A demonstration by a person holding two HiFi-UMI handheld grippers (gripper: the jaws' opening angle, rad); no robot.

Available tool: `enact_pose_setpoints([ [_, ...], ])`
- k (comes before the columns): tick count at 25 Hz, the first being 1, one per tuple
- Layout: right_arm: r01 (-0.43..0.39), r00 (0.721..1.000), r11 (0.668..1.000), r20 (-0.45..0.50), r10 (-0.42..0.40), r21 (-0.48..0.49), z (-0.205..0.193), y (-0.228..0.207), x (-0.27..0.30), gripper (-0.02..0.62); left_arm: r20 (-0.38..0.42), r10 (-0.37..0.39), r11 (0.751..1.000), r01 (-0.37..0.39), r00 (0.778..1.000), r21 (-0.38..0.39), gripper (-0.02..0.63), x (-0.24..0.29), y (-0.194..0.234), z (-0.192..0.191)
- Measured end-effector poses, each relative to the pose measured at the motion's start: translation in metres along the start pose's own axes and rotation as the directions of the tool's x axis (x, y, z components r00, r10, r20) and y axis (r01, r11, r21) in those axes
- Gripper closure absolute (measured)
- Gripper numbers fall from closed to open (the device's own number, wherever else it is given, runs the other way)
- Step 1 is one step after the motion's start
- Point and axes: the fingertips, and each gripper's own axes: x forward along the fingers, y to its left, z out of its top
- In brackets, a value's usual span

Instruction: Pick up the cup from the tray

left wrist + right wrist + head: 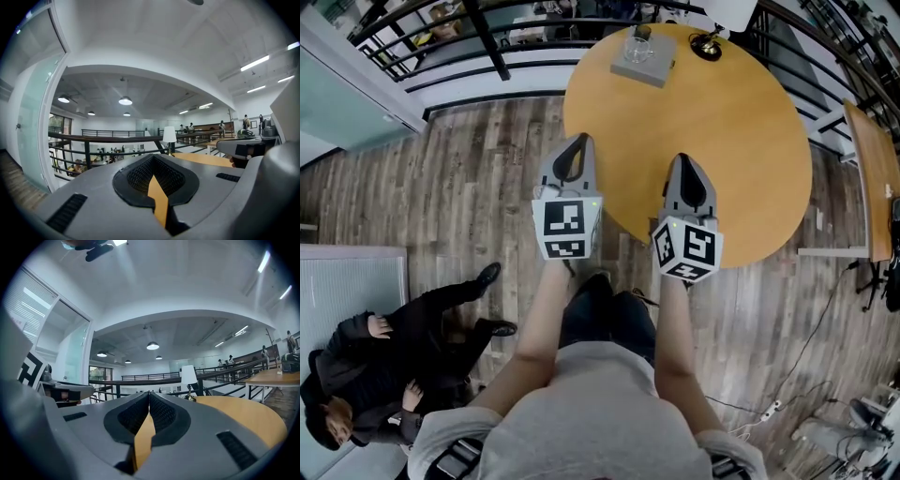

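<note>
Two empty claws, my grey left claw (573, 142) and grey right claw (687, 161), jaws pressed together, at the near edge of the round orange wooden table (722, 141), clear glass cup (637, 44) on the grey square tray (657, 72) at its far side

A round wooden bench (722, 122) stands on the plank floor (469, 187), with a black metal railing (487, 56) behind it. A flat grey square tray (661, 71) lies at the bench's far edge, and a clear glass cup (637, 47) stands on the tray. A white-shaded table lamp (707, 45) stands just right of the tray. The left gripper (578, 141) hangs at the bench's near left rim. The right gripper (685, 161) is beside it, over the near edge. A person in dark clothes (403, 356) sits on the floor, well to the left.
</note>
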Motion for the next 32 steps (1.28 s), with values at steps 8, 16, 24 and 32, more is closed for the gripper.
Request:
enact_pose_setpoints([
  [8,-0.001,1.000,1.000,-0.015,0.001,0.005,-0.003,-0.016,0.037,0.588,-0.021,0.002,1.000,-0.002,1.000,-0.007,0.600,0.039,0.006,-0.004],
  [16,-0.041,0.999,0.999,-0.024,0.042,0.008,-0.005,-0.045,0.100,0.588,-0.031,0.038,0.999,-0.038,0.999,-0.007,0.600,0.102,0.010,-0.001],
  [24,-0.094,0.995,0.996,-0.044,0.094,0.001,-0.006,-0.087,0.161,0.588,-0.044,0.092,0.996,-0.092,0.995,-0.006,0.600,0.164,0.006,0.004],
  [32,-0.145,0.986,0.989,-0.074,0.147,0.025,-0.021,-0.112,0.201,0.588,-0.074,0.132,0.991,-0.132,0.988,0.010,0.600,0.199,0.007,0.000],
])
